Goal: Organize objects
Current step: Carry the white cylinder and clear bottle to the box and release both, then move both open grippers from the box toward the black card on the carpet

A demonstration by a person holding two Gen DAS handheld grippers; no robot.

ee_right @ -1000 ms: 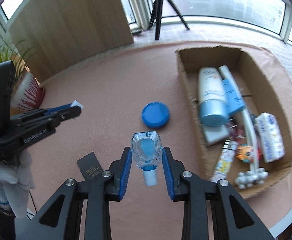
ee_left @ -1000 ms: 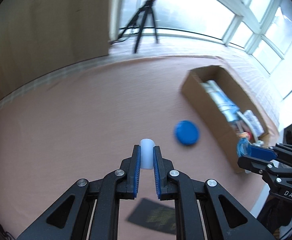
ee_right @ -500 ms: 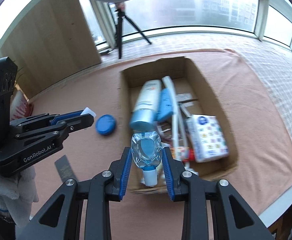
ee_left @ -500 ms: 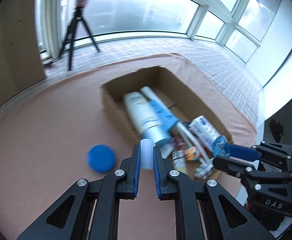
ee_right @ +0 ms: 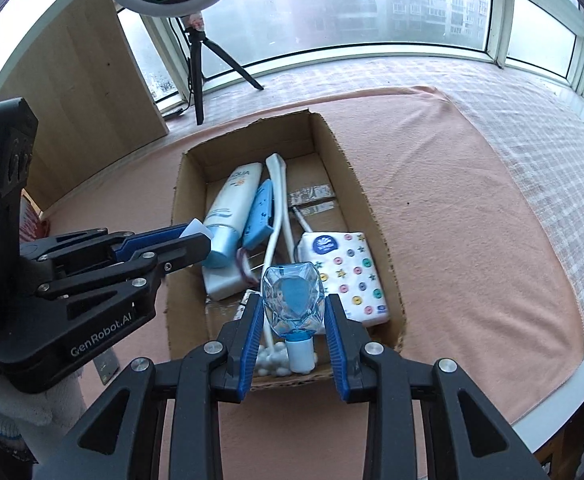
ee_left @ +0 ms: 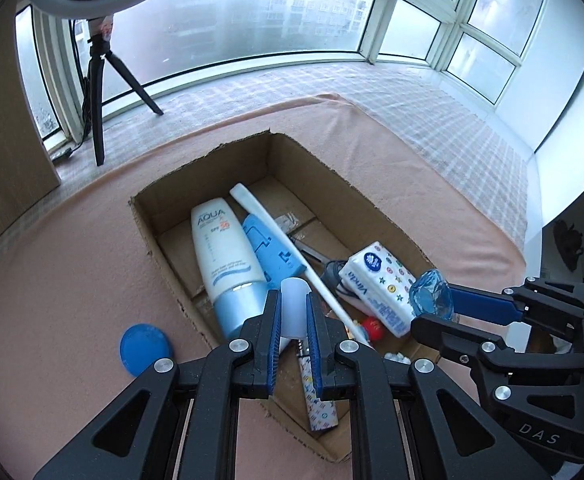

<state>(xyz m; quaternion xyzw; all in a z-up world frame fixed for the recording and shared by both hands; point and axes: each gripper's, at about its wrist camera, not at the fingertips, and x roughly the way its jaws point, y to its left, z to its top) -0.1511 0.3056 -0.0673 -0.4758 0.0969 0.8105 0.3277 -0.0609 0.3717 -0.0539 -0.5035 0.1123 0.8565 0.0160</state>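
Cardboard box [ee_right: 376,216], mostly filled, sits below both claws. Our left claw [ee_left: 294,314] grips a white cap [ee_left: 293,304]; right claw [ee_right: 294,312] grips a clear bottle [ee_right: 292,294]. Blue lid [ee_left: 144,348] remains on the desk [ee_left: 71,280].

My left gripper [ee_left: 294,312] over the cardboard box [ee_left: 151,216]
It pinches a white cap [ee_left: 294,308]; blue lid [ee_left: 144,347] lies beside the box's left wall
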